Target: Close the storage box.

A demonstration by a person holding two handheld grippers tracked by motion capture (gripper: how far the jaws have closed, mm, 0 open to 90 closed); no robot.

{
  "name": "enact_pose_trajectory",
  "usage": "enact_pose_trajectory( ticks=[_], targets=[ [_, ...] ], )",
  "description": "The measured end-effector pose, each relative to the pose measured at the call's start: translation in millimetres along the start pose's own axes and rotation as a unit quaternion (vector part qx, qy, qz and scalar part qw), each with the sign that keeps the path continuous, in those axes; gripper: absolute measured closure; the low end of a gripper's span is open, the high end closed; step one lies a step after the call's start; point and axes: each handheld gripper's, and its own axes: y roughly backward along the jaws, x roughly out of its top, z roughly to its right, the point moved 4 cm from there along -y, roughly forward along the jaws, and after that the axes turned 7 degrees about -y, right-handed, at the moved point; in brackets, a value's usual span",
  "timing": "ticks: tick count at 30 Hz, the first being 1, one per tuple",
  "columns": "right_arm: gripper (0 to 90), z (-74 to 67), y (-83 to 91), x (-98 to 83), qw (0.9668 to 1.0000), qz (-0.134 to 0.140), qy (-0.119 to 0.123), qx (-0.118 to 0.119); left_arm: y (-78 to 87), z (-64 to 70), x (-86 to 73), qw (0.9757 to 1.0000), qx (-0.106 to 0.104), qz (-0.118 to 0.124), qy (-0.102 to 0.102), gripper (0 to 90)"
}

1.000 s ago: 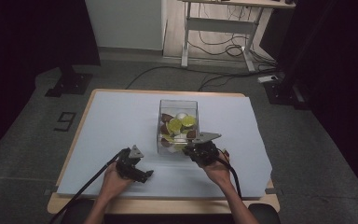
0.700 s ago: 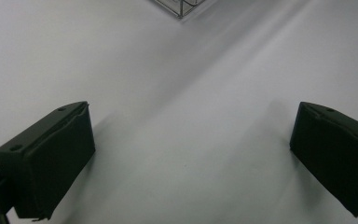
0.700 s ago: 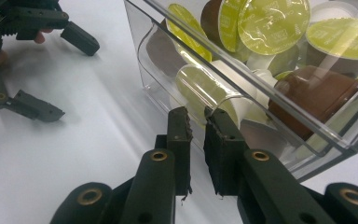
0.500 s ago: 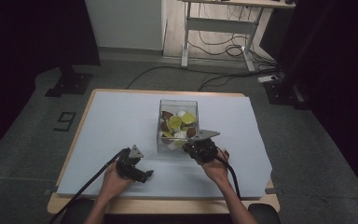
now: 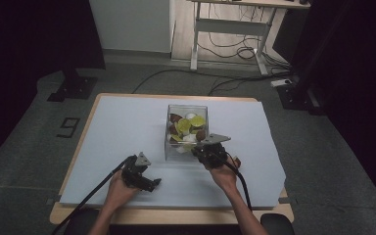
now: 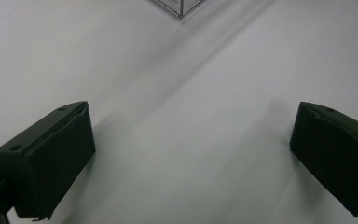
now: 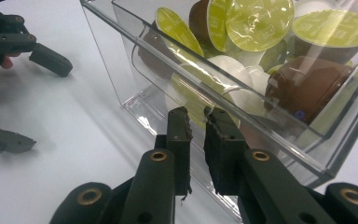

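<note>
A clear plastic box [image 5: 168, 134] stands in the middle of the table and holds several coffee capsules [image 5: 189, 125], green-lidded, brown and white. In the right gripper view a green lid [image 7: 259, 21] and a brown capsule [image 7: 307, 86] lie behind the box's clear wall [image 7: 121, 60]. My right gripper [image 7: 196, 125] is shut, its tips right up against the near wall, low down, with nothing visible between them. It sits at the box's front right corner [image 5: 199, 148]. My left gripper [image 5: 148, 177] rests open on the table, to the front left of the box. Only bare tabletop lies between its jaws [image 6: 191, 158].
A pale blue sheet [image 5: 117, 127] covers the wooden table. One corner of the box [image 6: 179, 7] shows at the top of the left gripper view. The left gripper [image 7: 28, 100] lies to the left in the right gripper view. Desk legs and cables [image 5: 235, 49] stand on the floor beyond the table.
</note>
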Motion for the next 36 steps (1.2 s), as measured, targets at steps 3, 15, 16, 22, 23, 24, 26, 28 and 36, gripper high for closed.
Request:
enact_pose_trajectory(
  ticks=[3,15,16,22,23,24,26,28,36],
  targets=[
    [79.5,0.7,-0.8,0.5,1.0000,0.000,-0.002,-0.002,0.0,0.0,0.0,1.0000,0.000,0.000,0.000,0.0],
    [79.3,1.9,-4.0,1.0,1.0000,0.002,0.002,-0.007,0.0,0.0,0.0,1.0000,0.000,0.000,0.000,0.0],
    [79.2,1.8,-4.0,1.0,1.0000,0.002,0.004,-0.008,0.0,0.0,0.0,1.0000,0.000,0.000,0.000,0.0],
    [81.8,0.5,-8.1,-1.0,0.9989,-0.005,0.024,-0.041,-0.1,0.1,0.0,1.0000,0.000,0.000,0.000,0.0],
    [81.7,0.6,-9.6,-1.8,0.9988,-0.004,0.022,-0.044,0.0,0.1,0.0,1.0000,0.000,0.000,0.000,0.0],
    [81.7,0.4,-9.9,-1.7,0.9994,0.000,0.012,-0.032,0.0,0.1,0.0,1.0000,0.000,0.000,0.000,0.0],
    [81.2,-0.6,-9.0,-0.4,0.9994,-0.002,0.018,-0.031,-0.1,0.1,0.0,1.0000,0.000,0.000,0.000,0.0],
    [81.1,-1.9,-8.1,-0.1,0.9991,-0.003,0.023,-0.036,-0.1,0.1,0.0,1.0000,0.000,0.000,0.000,0.0],
    [76.0,2.2,-2.7,-0.3,0.9995,-0.004,0.012,-0.027,-0.1,0.2,0.0,1.0000,0.000,0.000,0.000,0.0]
  ],
)
